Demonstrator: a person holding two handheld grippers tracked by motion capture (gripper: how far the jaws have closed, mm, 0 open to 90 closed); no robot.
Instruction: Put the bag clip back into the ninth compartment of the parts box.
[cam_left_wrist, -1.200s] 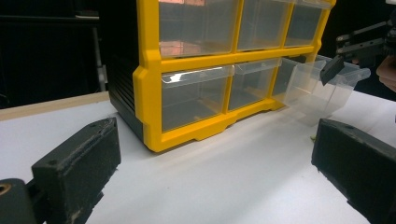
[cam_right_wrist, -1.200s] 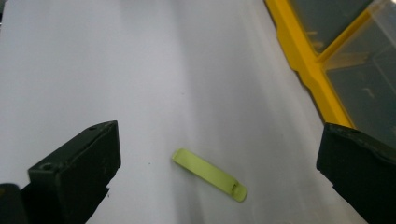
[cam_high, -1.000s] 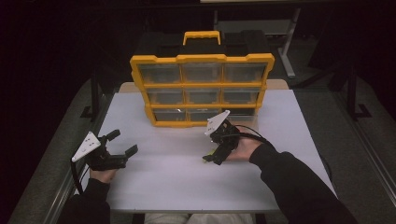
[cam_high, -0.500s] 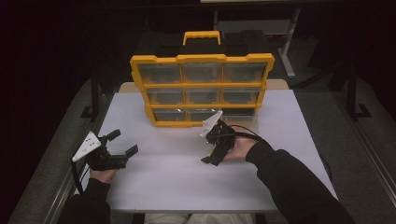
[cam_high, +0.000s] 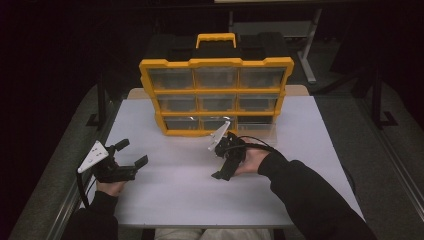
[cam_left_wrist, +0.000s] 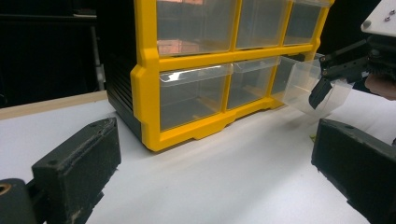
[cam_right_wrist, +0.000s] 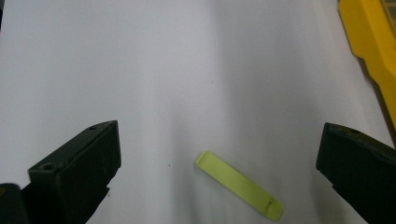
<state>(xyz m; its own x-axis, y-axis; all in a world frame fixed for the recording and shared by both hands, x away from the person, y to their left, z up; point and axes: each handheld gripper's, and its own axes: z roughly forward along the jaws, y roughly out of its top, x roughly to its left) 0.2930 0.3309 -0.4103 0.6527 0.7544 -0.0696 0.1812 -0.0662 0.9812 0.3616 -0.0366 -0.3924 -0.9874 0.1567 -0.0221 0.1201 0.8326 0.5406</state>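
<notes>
I'm looking down on a white rectangular tabletop (cam_high: 165, 195) with a pale wooden edge along its far side, standing in a very dark room; grey floor runs along both sides, and black and pale metal frame legs show behind. At the far middle of the table stands the yellow plastic organiser cabinet with clear drawers (cam_high: 216, 97), three across and three high, a yellow handle on top. In the left gripper view, its bottom right clear plastic drawer (cam_left_wrist: 312, 88) stands pulled out and tilted toward the table.

My right gripper (cam_high: 223, 167) hovers low just in front of that cabinet, near the middle of the table, its jaws spread wide and pointing down. Between them in the right gripper view lies a small flat lime-green plastic strip (cam_right_wrist: 238, 185), flat on the white surface, touching neither jaw.

My left gripper (cam_high: 131, 154) sits at the near left of the table, well apart from the cabinet, jaws spread wide and holding nothing.
</notes>
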